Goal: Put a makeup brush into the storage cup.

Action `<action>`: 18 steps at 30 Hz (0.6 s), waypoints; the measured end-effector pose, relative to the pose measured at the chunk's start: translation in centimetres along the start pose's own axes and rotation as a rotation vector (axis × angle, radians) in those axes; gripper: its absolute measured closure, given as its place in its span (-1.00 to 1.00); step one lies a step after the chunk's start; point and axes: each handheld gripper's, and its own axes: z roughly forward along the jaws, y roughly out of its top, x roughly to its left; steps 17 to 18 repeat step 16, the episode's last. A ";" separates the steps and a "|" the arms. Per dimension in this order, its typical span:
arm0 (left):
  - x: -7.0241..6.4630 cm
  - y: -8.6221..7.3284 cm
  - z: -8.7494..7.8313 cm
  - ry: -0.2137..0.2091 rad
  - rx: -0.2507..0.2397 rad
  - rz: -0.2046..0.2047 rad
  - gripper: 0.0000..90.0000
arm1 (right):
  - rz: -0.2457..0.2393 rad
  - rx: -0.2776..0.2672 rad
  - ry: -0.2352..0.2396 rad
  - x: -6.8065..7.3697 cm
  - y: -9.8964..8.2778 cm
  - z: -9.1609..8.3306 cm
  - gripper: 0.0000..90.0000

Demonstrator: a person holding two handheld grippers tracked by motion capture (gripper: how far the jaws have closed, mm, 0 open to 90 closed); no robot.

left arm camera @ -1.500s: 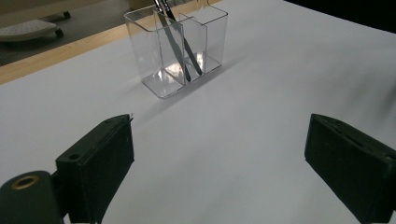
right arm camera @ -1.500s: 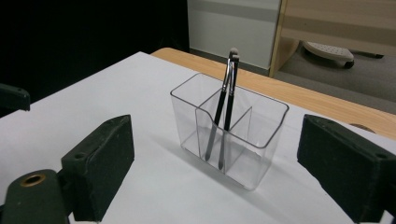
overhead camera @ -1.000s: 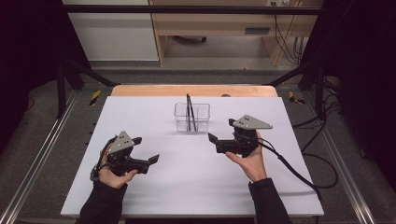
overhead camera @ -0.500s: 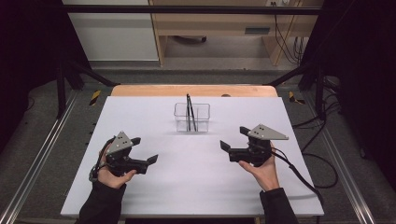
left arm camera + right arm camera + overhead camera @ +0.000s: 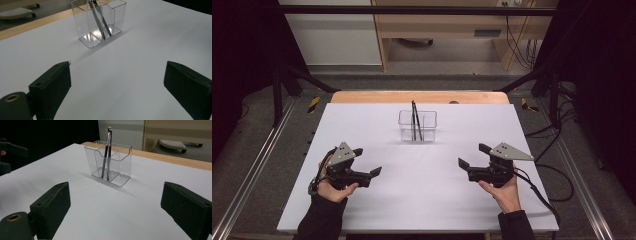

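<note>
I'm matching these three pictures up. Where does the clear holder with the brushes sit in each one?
High view: clear holder upper centre, at the far middle of the white table.
Left gripper view: holder at top centre-left.
Right gripper view: holder upper centre.
Shared landmark: the dark brushes leaning inside it.

Your colours on the table

You have a white table [image 5: 422, 200] with a light wood edge, a clear holder [image 5: 418, 125] with 2 dark, grey-black brushes [image 5: 107, 152], black grippers with grey plates, and black sleeves.
</note>
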 end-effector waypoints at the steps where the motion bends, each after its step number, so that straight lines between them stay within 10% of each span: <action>1: 0.0 0.0 0.0 0.000 0.002 0.001 -0.86 | 0.003 -0.002 0.000 0.0 -0.1 -0.1 -0.79; 18: 0.0 -0.3 0.2 0.000 0.012 0.001 -0.86 | 0.019 0.001 -0.020 -0.7 -1.4 -1.1 -0.80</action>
